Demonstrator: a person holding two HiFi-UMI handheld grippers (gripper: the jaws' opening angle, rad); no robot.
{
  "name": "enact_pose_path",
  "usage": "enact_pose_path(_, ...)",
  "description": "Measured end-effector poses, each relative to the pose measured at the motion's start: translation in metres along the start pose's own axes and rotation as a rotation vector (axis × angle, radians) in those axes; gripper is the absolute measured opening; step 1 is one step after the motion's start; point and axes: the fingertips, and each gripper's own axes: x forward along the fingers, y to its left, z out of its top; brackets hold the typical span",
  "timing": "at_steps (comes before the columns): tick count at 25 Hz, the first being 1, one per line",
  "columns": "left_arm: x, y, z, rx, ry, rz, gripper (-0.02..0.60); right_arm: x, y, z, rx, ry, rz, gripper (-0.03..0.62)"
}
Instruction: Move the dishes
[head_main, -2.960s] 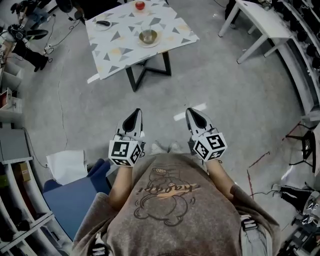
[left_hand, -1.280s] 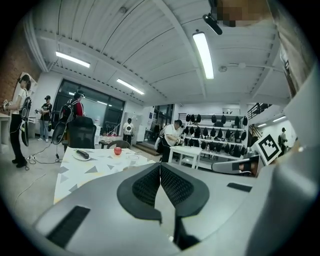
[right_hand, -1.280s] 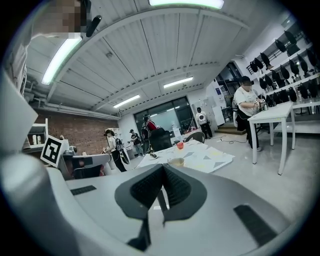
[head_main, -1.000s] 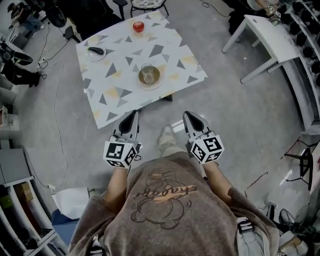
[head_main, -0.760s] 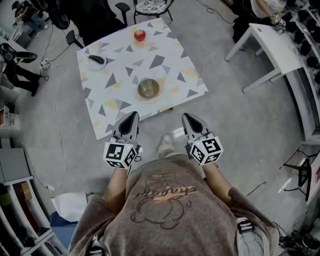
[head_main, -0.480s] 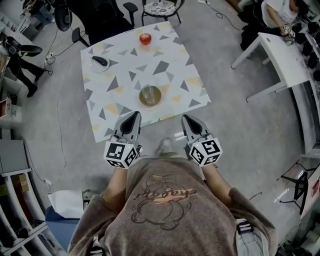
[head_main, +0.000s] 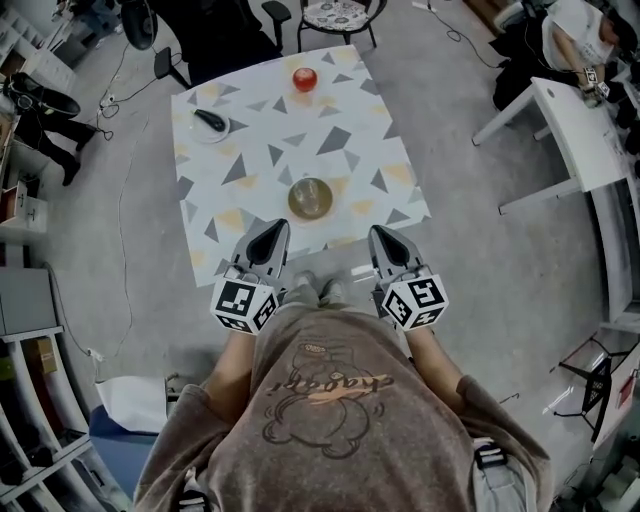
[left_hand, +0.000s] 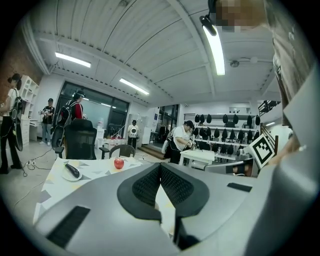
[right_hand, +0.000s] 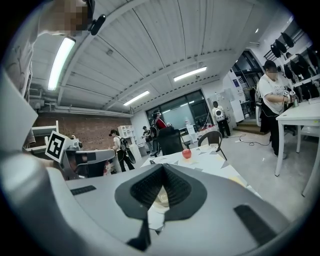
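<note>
A table with a triangle-patterned cloth (head_main: 250, 150) stands just ahead of me. Near its front edge, a glass bowl on a plate (head_main: 311, 198) rests a little beyond both grippers. At the far edge lies a red apple (head_main: 304, 79) on a saucer, and a small plate with a dark object (head_main: 210, 122) is at the far left. My left gripper (head_main: 270, 240) and right gripper (head_main: 387, 243) hover at the table's near edge, both shut and empty. The apple (left_hand: 119, 163) and the small plate (left_hand: 71, 171) show past the left jaws. The apple (right_hand: 186, 153) shows past the right jaws.
A white desk (head_main: 575, 130) stands to the right, with a person at its far end. Office chairs (head_main: 340, 15) sit behind the table. Shelving (head_main: 30, 330) lines the left side. Several people (left_hand: 70, 112) stand in the background.
The table has come closer in the head view. The grippers, once over bare floor, are now at its near edge. Both stay shut.
</note>
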Motion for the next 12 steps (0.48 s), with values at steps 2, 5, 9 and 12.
enact_pose_path(2,0.004,0.004,0.002,0.005,0.004,-0.010,0.017,0.004,-0.002,0.002,0.006,-0.004,-0.016,-0.003)
enact_pose_path(5,0.010,0.010,0.003,0.012,0.010,-0.028,0.017,0.011,-0.002,0.008,0.004,-0.013,-0.031,-0.003)
enact_pose_path(9,0.020,0.017,0.001,0.010,0.021,-0.065,0.017,0.022,-0.002,0.014,-0.005,-0.025,-0.053,-0.003)
enact_pose_path(12,0.027,0.021,0.000,0.015,0.021,-0.086,0.018,0.028,-0.001,0.014,-0.012,-0.028,-0.061,-0.003)
